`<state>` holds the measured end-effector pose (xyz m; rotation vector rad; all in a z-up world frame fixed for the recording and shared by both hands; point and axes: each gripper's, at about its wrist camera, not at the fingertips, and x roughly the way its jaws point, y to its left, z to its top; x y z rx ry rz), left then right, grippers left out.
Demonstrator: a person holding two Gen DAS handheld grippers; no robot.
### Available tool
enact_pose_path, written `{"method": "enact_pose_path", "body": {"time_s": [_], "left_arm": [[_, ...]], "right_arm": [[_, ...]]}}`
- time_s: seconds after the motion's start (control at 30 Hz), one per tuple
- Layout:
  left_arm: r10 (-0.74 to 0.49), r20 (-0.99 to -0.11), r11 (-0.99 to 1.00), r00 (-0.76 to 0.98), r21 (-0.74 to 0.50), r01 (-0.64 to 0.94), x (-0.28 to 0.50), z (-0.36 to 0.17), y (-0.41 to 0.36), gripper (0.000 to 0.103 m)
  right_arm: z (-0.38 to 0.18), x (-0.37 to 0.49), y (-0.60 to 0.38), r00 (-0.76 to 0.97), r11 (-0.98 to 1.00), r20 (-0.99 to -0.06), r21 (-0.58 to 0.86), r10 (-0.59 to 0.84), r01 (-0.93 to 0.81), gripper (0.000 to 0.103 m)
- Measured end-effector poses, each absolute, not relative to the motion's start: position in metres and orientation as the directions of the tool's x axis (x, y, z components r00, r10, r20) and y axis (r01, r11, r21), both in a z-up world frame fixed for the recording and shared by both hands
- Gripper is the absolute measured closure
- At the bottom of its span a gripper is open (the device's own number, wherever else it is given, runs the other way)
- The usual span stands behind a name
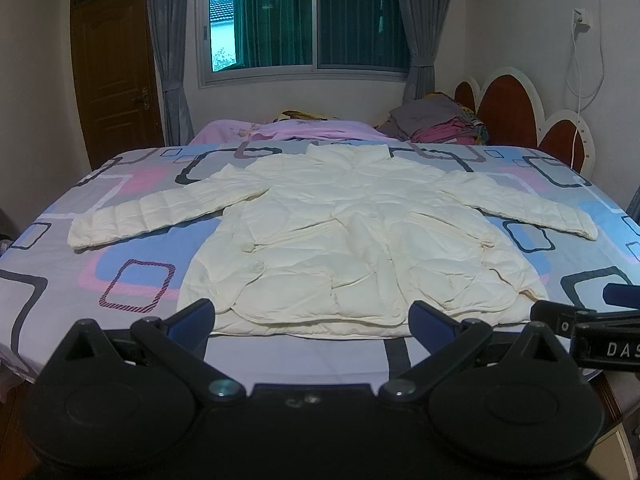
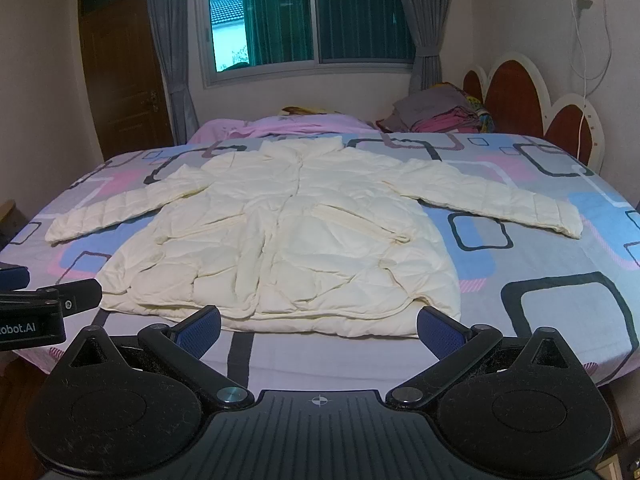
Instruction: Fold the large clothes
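A cream quilted jacket point(image 1: 340, 232) lies flat and face up on the bed, both sleeves spread out to the sides, collar toward the window. It also shows in the right wrist view point(image 2: 288, 236). My left gripper point(image 1: 312, 320) is open and empty, held just in front of the jacket's hem. My right gripper point(image 2: 318, 326) is open and empty, also just in front of the hem. The right gripper shows at the right edge of the left wrist view point(image 1: 592, 320). The left gripper shows at the left edge of the right wrist view point(image 2: 40, 308).
The bed point(image 1: 132, 264) has a sheet patterned with blue, pink and grey rectangles. A pink blanket point(image 1: 312, 128) and a pile of folded clothes point(image 1: 440, 120) lie at the far side. A headboard point(image 1: 520, 116) stands at right, a door point(image 1: 112, 76) at left.
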<state>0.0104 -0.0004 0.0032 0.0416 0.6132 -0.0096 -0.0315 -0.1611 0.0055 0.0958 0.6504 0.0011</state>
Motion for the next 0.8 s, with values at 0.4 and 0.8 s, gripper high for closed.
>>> {"method": "enact_pose_path", "body": {"time_s": [0.4,0.8], "left_arm": [[-0.006,-0.571,0.999,0.821,0.028,0.027,0.0098,0.0045,0.0086,0.000],[-0.008,-0.569,0.999,0.822,0.029,0.029,0.0108,0.0044,0.0082,0.000]], "right_arm": [[0.0072,-0.0337,-0.1579,0.797,0.995,-0.604,0.084,0.014,0.046,0.000],[0.0080,-0.0341,-0.1577,0.796,0.995,-0.605,0.082,0.010,0.049,0.000]]}}
